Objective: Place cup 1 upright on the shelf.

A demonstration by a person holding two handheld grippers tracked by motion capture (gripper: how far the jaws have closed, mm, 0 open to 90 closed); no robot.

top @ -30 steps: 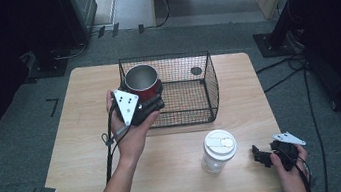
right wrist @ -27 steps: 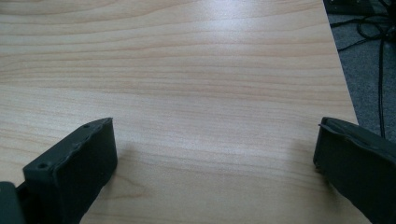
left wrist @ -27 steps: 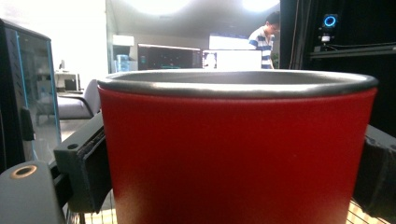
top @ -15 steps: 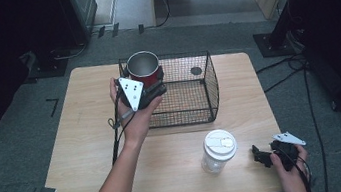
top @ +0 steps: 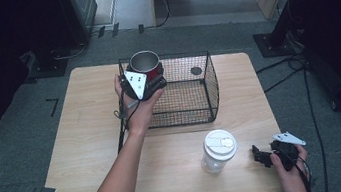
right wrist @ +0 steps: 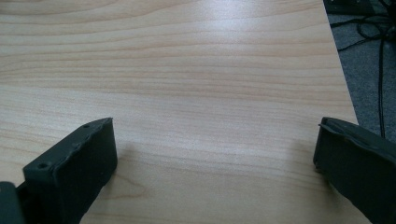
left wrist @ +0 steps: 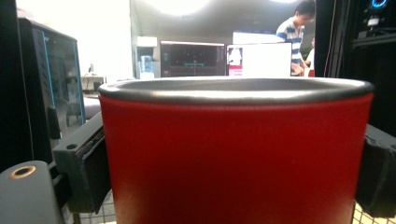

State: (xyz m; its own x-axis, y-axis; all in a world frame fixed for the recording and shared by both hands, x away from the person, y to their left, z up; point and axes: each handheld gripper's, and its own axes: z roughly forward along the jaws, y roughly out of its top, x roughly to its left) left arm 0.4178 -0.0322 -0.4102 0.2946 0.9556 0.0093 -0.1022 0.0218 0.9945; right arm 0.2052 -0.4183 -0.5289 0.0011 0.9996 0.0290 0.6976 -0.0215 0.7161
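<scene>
Red mug (top: 146,64) | left tongs (left wrist: 233,172) clamp it, moved farther over basket (top: 193,93) | right tongs (right wrist: 215,163) open, unmoved

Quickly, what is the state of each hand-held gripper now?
Left hand-held gripper: closed on the red cup.
Right hand-held gripper: open, holding nothing.

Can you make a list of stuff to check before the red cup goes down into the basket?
1. Left gripper squeezing the red cup on both sides: ok.
2. Cup upright: ok.
3. Cup over the wire basket, at its left back corner: ok.
4. Basket floor under the cup bare: cannot tell.
5. Small dark disc in the basket away from the cup: ok.
6. Right gripper open, resting by the lidded cup, out of the way: ok.
</scene>
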